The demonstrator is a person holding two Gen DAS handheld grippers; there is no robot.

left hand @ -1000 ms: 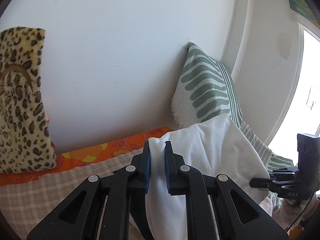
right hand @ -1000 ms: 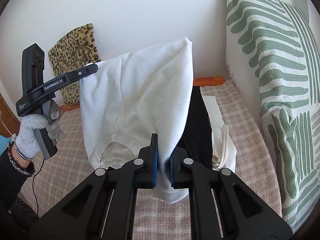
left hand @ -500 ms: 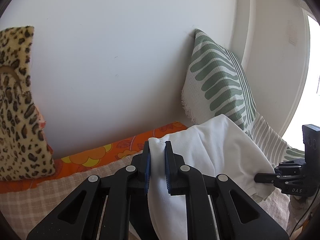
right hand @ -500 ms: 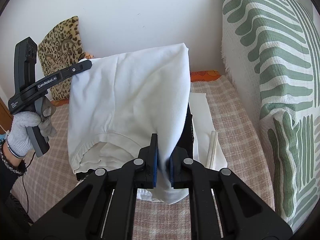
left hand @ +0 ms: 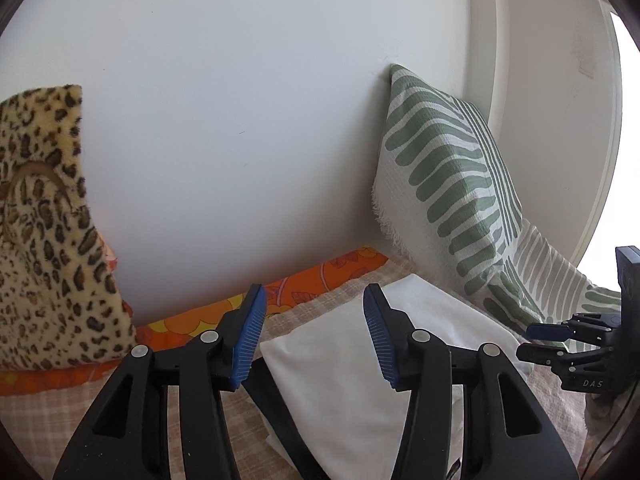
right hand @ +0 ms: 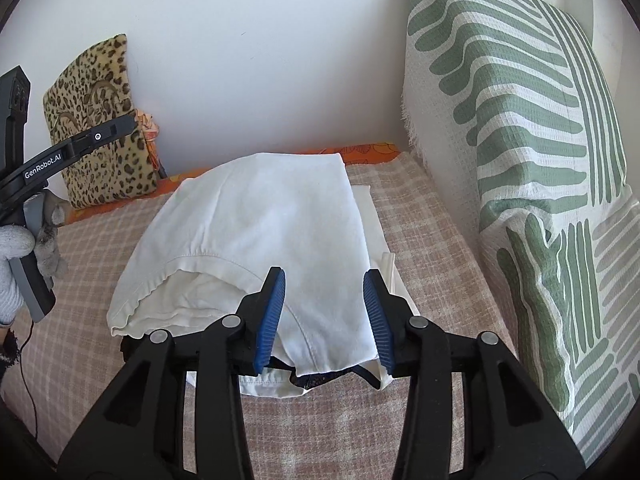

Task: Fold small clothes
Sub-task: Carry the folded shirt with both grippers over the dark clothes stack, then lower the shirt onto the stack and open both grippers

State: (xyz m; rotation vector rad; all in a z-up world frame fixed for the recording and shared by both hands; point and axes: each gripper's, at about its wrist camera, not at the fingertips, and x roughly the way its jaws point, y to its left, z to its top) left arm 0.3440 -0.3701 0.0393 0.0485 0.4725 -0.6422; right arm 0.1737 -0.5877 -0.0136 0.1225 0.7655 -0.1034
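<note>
On the checked bedcover [right hand: 432,224] against the white wall [left hand: 240,120], we are counting one white garment [right hand: 264,232], folded and lying flat on top of a small stack; beneath it we are seeing one black piece [right hand: 320,378] peeking out at the near edge and at least one more white piece [right hand: 380,236] showing along the right side, though we cannot tell the stack's full count. We are holding two grippers. The right gripper [right hand: 325,316] is hanging just above the near hem of the white garment, its jaws opening, the blue pads apart on either side of the cloth and not pressing on it. The left gripper [left hand: 314,334] is hovering over the garment's left corner, its jaws likewise opening, with the cloth lying below the gap and neither pad pinching it. We are noting one gloved hand [right hand: 12,264] gripping the left tool's handle in the right wrist view. Around the stack we are listing one green-and-white leaf-patterned pillow [right hand: 520,140] leaning at the right, one leopard-print cushion [right hand: 100,120] propped against the wall at the left, and one orange floral sheet [left hand: 320,276] edging the bedcover along the wall.
</note>
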